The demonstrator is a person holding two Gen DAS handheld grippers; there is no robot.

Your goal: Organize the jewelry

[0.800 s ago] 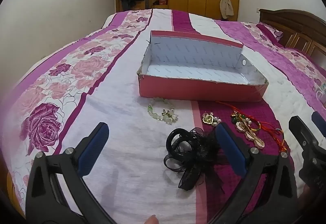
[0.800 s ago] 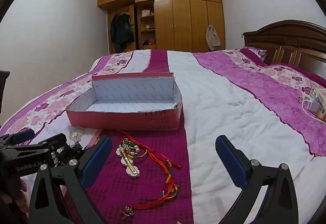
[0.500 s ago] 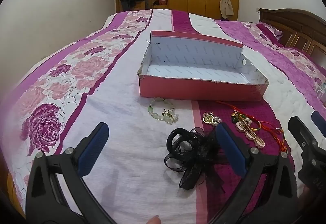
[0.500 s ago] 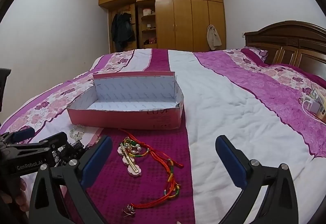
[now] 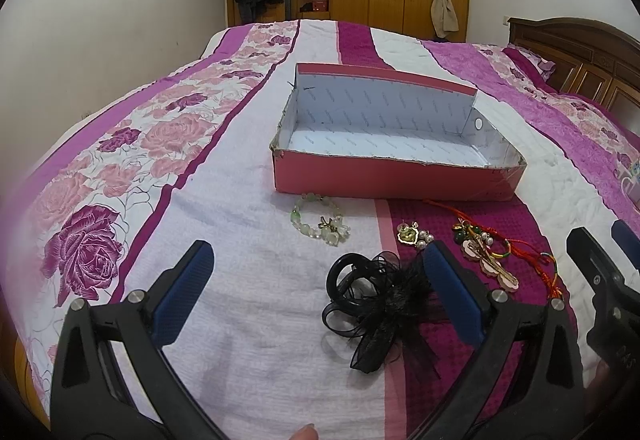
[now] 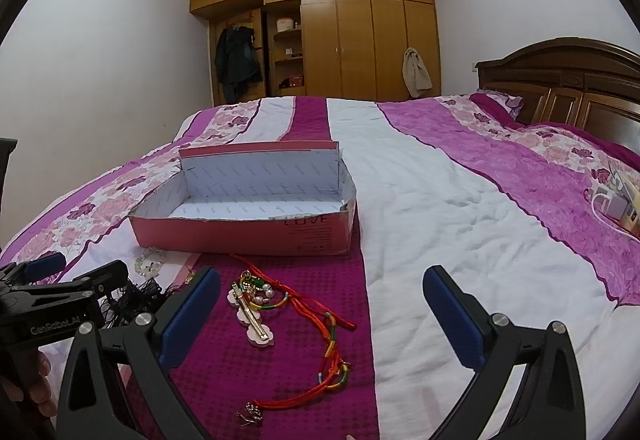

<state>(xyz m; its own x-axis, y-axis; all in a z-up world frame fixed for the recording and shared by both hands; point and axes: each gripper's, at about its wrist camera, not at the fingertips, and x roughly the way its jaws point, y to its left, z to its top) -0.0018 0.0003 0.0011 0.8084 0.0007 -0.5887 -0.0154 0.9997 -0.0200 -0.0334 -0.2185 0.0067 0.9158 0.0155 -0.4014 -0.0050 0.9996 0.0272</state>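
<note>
A pink box (image 5: 392, 178) with a white inside stands open on the bed; it also shows in the right wrist view (image 6: 240, 236). In front of it lie a green bead bracelet (image 5: 320, 222), gold earrings (image 5: 412, 236), a black mesh hair bow (image 5: 376, 304), a flower hair clip (image 6: 252, 316) and a red cord bracelet (image 6: 328, 324). My left gripper (image 5: 316, 300) is open and empty above the hair bow. My right gripper (image 6: 320, 316) is open and empty above the red cord.
The bed has a pink, purple and white quilt (image 6: 460, 208). A wooden headboard (image 6: 560, 80) is at the right, a wardrobe (image 6: 340, 32) at the back. A charger and small boxes (image 6: 616, 200) lie at the bed's right edge.
The right wrist view has shifted slightly, so the box and jewelry sit a little farther right in it. The left gripper has barely moved.
</note>
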